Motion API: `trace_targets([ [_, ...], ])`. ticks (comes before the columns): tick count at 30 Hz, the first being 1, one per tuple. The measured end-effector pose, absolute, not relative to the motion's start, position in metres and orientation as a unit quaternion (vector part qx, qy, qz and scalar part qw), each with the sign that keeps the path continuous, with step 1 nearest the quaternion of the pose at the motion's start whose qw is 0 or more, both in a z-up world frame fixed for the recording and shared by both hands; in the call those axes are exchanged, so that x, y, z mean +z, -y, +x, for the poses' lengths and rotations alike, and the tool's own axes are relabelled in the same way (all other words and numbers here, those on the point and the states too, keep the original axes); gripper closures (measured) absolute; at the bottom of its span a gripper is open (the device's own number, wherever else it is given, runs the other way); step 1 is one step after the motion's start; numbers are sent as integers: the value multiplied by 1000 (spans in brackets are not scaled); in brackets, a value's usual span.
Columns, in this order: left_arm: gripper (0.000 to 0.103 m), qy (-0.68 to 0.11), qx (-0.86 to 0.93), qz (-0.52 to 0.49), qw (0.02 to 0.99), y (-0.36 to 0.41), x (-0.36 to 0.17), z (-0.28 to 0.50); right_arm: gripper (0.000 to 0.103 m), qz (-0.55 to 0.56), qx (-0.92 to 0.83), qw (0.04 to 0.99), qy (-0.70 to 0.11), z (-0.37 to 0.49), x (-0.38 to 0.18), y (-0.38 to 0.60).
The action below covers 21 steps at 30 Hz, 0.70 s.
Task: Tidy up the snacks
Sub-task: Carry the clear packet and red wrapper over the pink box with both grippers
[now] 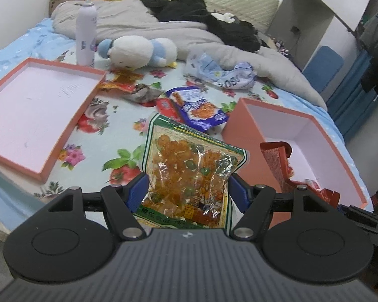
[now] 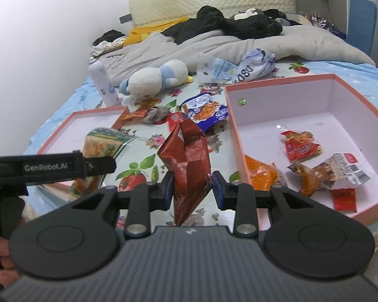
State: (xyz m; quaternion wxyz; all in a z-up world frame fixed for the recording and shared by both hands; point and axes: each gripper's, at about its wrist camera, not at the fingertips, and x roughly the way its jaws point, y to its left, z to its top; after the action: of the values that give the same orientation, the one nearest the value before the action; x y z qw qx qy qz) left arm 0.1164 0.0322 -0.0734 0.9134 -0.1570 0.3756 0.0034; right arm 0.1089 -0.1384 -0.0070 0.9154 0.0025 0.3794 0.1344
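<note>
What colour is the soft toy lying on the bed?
The soft toy is white with light blue parts, clearest in the left wrist view.

A green-bordered clear bag (image 1: 189,166) is showing orange pieces with green bits. A dark red bag (image 2: 189,166) is glinting brownish. The box (image 2: 284,85) and the lid (image 1: 45,161) are showing salmon-pink walls and white insides. The sheet (image 1: 108,136) is showing pale blue with red, pink and green flowers. A blue-and-white packet (image 1: 199,108) is showing orange strips. The plush (image 1: 138,50) is showing white and light blue.
</note>
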Motion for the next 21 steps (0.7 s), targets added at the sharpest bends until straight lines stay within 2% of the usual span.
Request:
trace_targets([
  [21, 29, -366, -85, -130, 917, 45, -62, 134, 67, 27, 42, 933, -357, 83, 8, 205],
])
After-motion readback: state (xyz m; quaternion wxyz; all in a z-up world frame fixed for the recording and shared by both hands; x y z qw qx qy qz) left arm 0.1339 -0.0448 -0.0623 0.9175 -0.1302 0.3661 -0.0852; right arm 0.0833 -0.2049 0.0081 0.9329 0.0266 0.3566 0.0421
